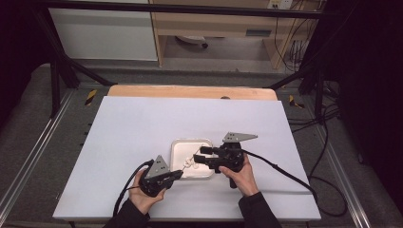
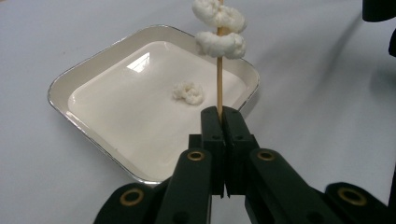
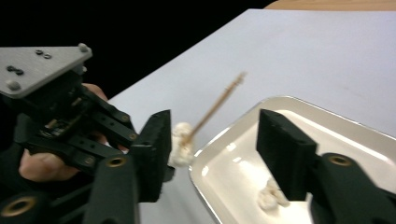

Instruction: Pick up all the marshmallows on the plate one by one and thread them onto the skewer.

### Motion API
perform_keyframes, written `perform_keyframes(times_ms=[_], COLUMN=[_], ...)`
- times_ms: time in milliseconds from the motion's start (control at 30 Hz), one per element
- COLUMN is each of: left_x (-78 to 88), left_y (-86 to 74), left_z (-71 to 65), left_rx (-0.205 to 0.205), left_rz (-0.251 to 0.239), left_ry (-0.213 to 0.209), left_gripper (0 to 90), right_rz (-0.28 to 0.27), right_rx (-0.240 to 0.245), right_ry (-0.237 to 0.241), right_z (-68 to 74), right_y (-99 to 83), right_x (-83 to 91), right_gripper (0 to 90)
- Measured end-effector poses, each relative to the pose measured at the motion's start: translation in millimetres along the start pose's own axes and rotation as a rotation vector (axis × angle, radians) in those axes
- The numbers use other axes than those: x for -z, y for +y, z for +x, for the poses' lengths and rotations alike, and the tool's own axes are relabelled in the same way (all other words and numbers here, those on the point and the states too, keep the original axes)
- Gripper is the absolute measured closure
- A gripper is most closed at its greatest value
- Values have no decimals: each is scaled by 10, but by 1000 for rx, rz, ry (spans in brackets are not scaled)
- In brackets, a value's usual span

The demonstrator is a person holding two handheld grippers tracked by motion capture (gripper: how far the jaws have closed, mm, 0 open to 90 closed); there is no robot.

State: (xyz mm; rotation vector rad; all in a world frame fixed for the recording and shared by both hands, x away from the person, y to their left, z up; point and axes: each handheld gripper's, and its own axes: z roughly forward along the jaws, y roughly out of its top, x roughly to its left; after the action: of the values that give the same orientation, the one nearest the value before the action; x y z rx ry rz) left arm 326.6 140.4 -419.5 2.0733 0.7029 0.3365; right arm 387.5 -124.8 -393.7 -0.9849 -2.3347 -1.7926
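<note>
1. Skewer (image 1: 194,158) is seen in the high view slanting over the white tray (image 1: 177,145), between the left gripper (image 1: 178,175) and right gripper (image 1: 200,155).
2. In the left gripper view, the skewer (image 2: 219,88) is clamped between shut jaws, two white pieces (image 2: 220,44) threaded on it.
3. In the right gripper view, the jaws are parted around nothing, a loose piece (image 3: 272,196) lying in the tray (image 3: 224,140).

Thin wooden skewer (image 2: 219,79) stands upright over the tray edge, two white puffy pieces (image 2: 219,30) threaded on it. One loose white piece (image 2: 187,92) lies inside the shallow cream tray (image 2: 93,70).
</note>
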Motion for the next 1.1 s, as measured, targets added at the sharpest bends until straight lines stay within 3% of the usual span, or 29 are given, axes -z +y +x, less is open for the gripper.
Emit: perform_keyframes(times_ms=[200, 433, 767, 1100], left_x=[20, 56, 113, 152], left_y=[-14, -25, -39, -43], left_z=[45, 92, 155, 207], left_rx=[20, 36, 52, 59], left_rz=[6, 11, 10, 8], left_ry=[1, 5, 7, 8], left_gripper=[885, 885, 885, 885], right_rz=[18, 51, 105, 149], right_rx=[24, 50, 72, 95], right_ry=[-86, -153, -211, -232], right_z=[-70, -159, -198, -176], right_y=[-69, -139, -174, -140], right_x=[94, 169, 156, 28], right_gripper=[251, 94, 43, 12])
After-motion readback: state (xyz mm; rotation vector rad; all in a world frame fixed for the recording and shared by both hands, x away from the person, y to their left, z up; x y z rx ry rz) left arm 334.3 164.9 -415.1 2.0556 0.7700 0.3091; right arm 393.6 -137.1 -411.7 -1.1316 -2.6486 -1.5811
